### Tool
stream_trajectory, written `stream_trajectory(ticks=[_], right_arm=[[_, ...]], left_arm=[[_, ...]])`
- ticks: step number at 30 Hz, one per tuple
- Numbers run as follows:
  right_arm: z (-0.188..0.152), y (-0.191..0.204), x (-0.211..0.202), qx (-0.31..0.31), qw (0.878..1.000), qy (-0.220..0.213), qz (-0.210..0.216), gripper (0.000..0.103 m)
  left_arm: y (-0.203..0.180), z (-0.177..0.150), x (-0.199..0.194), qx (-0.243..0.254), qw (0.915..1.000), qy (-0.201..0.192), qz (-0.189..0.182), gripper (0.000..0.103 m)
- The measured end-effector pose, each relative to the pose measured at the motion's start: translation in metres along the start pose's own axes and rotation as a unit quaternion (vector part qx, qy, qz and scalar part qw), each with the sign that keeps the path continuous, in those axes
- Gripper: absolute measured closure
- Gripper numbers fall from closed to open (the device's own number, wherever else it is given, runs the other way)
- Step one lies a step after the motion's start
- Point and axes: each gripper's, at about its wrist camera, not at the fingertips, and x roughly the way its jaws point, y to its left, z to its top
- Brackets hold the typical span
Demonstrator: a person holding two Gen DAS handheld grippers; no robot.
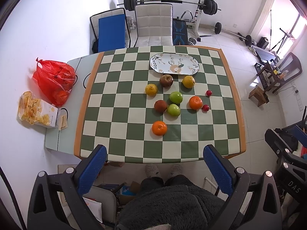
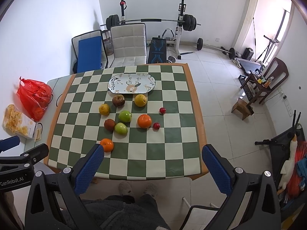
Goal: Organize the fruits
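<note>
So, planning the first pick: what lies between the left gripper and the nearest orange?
Only bare checkered cloth, seen in the left wrist view. The left gripper hangs open at the near edge; the nearest orange sits alone.

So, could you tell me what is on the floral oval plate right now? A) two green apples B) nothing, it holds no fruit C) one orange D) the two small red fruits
B: the floral oval plate is bare, while the green apples, oranges and small red fruits all lie on the checkered cloth nearer the camera.

right gripper's finger [image 2: 94, 163] hides part of the near orange [image 2: 107, 144].
</note>
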Motion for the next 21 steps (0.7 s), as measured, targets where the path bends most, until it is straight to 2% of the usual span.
stream_trajectory(ticks=[21], right_arm=[[0.0007, 0.0039, -0.0002, -0.002, 1.000, -0.001, 0.007, 0.000]], left_arm=[[-0.0035, 0.0036, 0.0022, 0.000, 1.0000, 0.000, 0.002, 0.000]])
